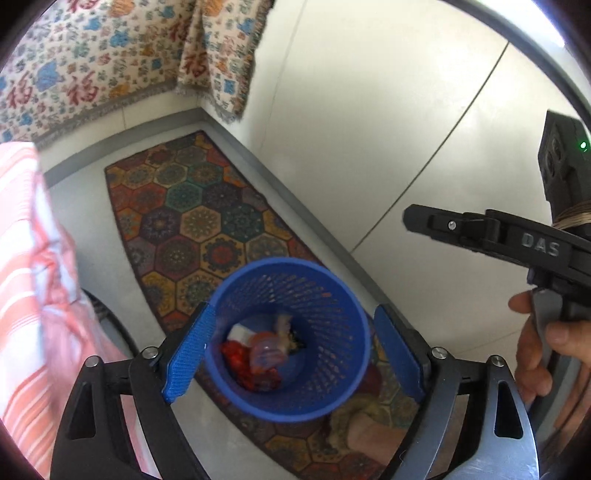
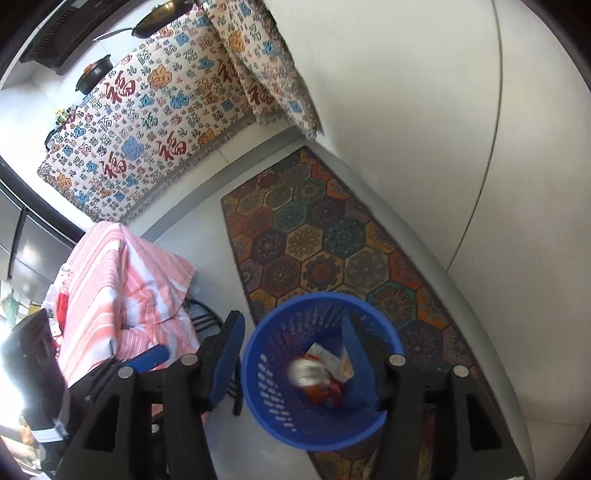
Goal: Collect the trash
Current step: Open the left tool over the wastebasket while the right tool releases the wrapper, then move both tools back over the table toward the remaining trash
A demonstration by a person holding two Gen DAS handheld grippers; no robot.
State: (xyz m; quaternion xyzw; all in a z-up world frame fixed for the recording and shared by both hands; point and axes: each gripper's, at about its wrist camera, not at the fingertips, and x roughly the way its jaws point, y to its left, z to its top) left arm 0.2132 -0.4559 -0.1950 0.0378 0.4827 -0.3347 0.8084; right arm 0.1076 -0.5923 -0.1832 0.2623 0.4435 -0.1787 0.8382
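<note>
Trash (image 1: 258,354), red wrappers and a blurred pale piece that may be plastic, lies at the bottom of the blue mesh basket (image 1: 317,402), which stands at the near end of the patterned rug (image 1: 192,221). Above it, left gripper (image 1: 295,354) and right gripper (image 2: 291,354) both hang with jaws apart, gripping nothing.

I'm looking into a lived-in home — a patterned hexagon rug (image 2: 325,258) on pale floor, a fringed woven throw (image 2: 147,129) hung up, and pans (image 2: 162,16) near a kitchen counter.
</note>
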